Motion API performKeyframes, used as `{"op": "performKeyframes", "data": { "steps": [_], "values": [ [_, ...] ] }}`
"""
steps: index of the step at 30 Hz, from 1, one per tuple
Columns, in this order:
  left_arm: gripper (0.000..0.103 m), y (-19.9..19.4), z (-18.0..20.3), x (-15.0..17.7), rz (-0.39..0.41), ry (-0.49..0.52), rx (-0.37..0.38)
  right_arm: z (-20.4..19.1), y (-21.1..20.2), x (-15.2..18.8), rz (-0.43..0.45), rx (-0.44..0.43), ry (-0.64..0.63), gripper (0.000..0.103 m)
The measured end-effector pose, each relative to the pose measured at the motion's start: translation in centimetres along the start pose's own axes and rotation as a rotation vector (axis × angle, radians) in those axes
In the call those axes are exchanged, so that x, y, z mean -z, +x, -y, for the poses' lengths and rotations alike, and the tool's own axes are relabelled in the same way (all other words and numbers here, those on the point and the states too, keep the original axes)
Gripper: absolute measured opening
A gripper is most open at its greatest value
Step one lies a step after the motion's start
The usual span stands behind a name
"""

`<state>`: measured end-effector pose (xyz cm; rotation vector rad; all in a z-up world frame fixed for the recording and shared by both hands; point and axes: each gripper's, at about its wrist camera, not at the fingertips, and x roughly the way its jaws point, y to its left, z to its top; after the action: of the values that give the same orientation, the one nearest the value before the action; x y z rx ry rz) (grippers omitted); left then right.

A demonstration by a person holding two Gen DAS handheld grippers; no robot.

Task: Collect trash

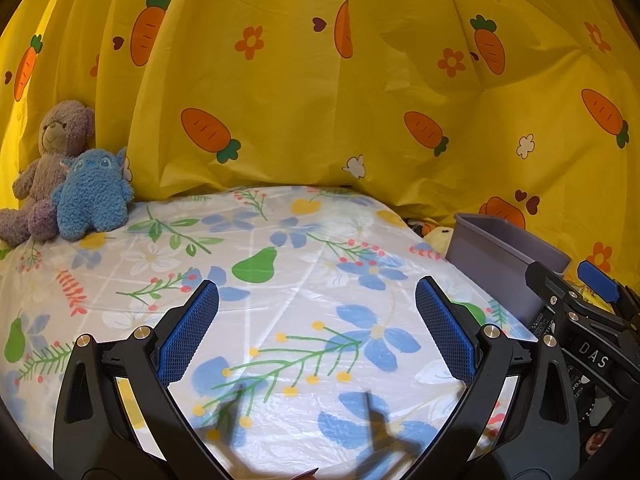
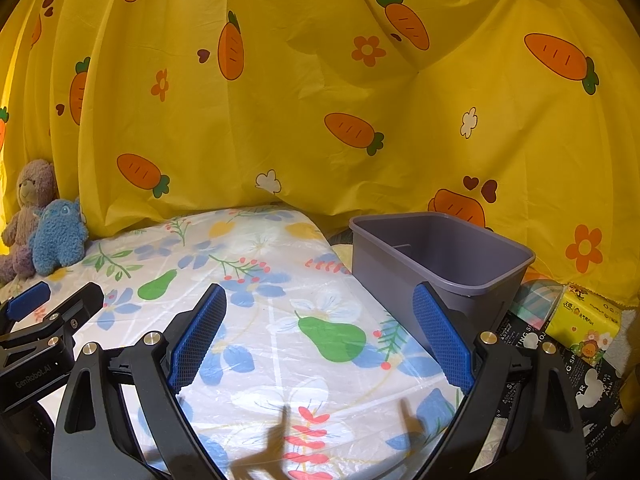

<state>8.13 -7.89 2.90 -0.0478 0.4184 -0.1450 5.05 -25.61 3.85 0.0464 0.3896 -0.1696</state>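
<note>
My left gripper (image 1: pixel 317 283) stands open over the floral plastic tablecloth (image 1: pixel 280 320), with nothing between its blue pads (image 1: pixel 188 340). My right gripper (image 2: pixel 320 288) is open too and empty, and hovers over the cloth (image 2: pixel 248 360) just left of a grey plastic bin (image 2: pixel 400 276). The bin (image 1: pixel 492 264) stands at the table's right edge and looks empty inside. Each gripper shows at the edge of the other's view: the right gripper (image 1: pixel 568 278) and the left gripper (image 2: pixel 52 302). No loose trash shows on the cloth.
A brown teddy bear (image 1: pixel 48 160) and a blue plush toy (image 1: pixel 92 196) sit at the far left corner. A yellow carrot-print curtain (image 1: pixel 320 80) hangs behind. A yellow tissue pack (image 2: pixel 580 320) and black printed packaging (image 2: pixel 592 396) lie right of the bin.
</note>
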Motion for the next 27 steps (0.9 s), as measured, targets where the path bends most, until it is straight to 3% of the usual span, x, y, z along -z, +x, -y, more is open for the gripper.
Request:
{"op": "performKeyframes", "data": {
  "steps": [23,25,27],
  "values": [
    [0.097,-0.29,0.19,0.01,0.025,0.002,0.023,0.19,-0.01,-0.02,-0.001,0.001,0.004,0.091],
    [0.082,-0.37,0.15,-0.01,0.031,0.005,0.032,0.19,0.01,-0.02,-0.001,0.001,0.004,0.091],
    [0.081,-0.29,0.01,-0.03,0.027,0.006,0.029,0.22,0.01,-0.01,-0.001,0.001,0.004,0.091]
  ]
}}
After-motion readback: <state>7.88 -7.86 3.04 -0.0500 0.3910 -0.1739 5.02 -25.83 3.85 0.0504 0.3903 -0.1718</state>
